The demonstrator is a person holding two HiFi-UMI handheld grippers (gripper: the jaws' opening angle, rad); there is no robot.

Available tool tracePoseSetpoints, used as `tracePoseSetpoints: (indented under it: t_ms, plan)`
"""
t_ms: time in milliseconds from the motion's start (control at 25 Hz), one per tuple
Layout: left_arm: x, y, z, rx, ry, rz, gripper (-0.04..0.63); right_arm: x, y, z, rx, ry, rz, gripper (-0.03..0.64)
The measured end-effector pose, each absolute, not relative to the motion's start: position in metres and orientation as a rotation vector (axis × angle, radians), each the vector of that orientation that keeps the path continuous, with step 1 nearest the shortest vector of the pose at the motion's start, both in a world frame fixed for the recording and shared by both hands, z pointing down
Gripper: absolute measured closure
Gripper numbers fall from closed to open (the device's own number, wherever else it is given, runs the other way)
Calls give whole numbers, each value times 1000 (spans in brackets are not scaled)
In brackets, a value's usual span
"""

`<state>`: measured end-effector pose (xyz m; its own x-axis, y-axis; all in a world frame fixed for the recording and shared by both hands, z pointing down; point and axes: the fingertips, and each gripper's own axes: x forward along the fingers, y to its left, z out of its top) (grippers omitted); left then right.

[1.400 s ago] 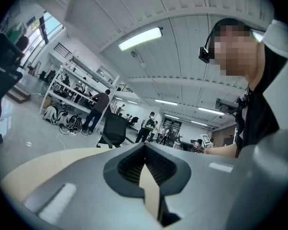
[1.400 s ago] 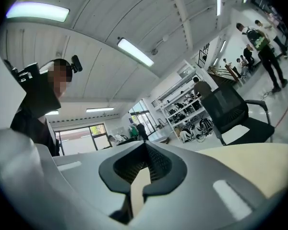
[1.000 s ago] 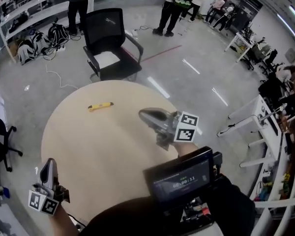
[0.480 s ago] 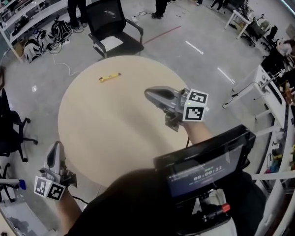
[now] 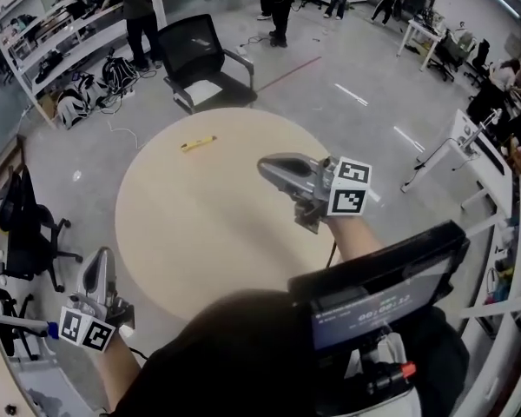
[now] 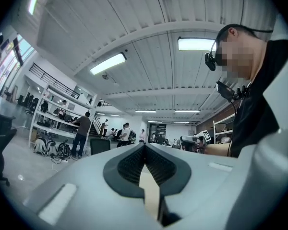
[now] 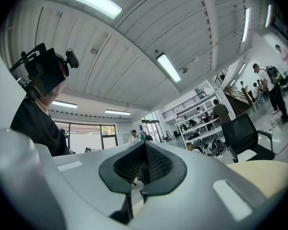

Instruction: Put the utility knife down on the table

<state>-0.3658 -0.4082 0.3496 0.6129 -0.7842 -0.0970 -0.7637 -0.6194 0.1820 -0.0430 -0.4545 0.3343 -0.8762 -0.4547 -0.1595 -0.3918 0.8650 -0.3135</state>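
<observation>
Two claws pressed together, empty, per gripper views: left gripper [image 5: 94,268], right gripper [image 5: 273,170]. Only head view shows yellow utility knife [image 5: 197,144], 11 o'clock on round beige table [image 5: 200,224].

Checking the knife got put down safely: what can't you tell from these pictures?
Utility knife, head view: too small to see whether the blade is out.
Both gripper views: knife outside the frame.
Table, head view: near edge hidden by the person's body.
</observation>
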Motion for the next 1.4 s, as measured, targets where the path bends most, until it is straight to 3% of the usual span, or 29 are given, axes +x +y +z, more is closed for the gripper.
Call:
tracePoseSetpoints:
  t_ms: [720, 1400]
  plan:
    - [-138, -321, 342, 2655, -1344, -221, 595, 118, -389, 371, -371, 2902, -460, 603]
    - [-195, -302, 344, 2722, -1224, -290, 596, 58, -368, 356, -623, 2849, -455, 603]
